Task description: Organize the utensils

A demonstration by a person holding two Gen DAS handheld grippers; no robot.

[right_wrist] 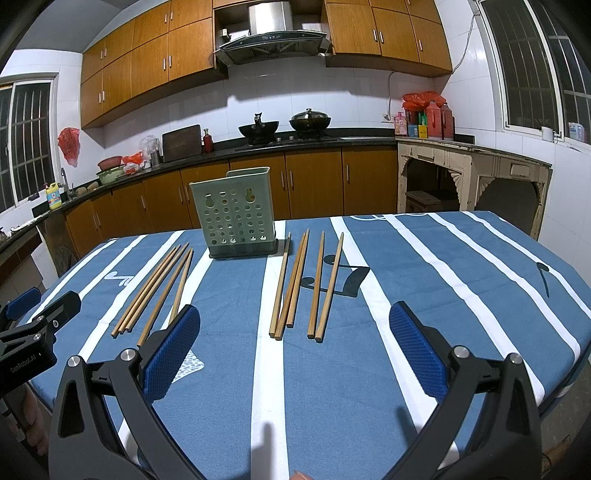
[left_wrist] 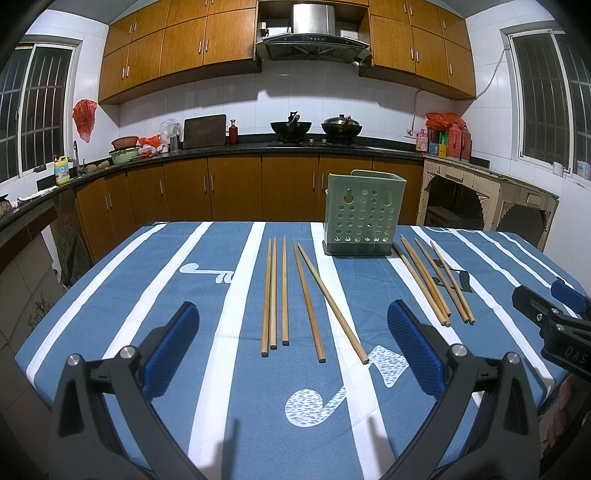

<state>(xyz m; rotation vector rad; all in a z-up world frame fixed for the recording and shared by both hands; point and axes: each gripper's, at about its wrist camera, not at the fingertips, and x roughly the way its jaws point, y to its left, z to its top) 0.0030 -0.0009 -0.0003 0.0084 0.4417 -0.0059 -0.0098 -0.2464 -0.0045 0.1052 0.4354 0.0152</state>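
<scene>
A kitchen with orange-brown wooden cabinets and a steel range hood lies behind my worktop, which is covered by a blue cloth with white stripes. A pale green perforated plastic utensil holder stands upright at the far middle of the worktop. To its left lie five long wooden chopsticks, three close together and two angled apart; to its right lies a second group of wooden chopsticks, tips pointing toward the holder. All rest flat on the cloth, outside the holder. My left hand-held gripper hovers over the left group, its blue-padded fingers spread wide around nothing. My right hand-held gripper hovers likewise spread, empty, before the right group.
</scene>
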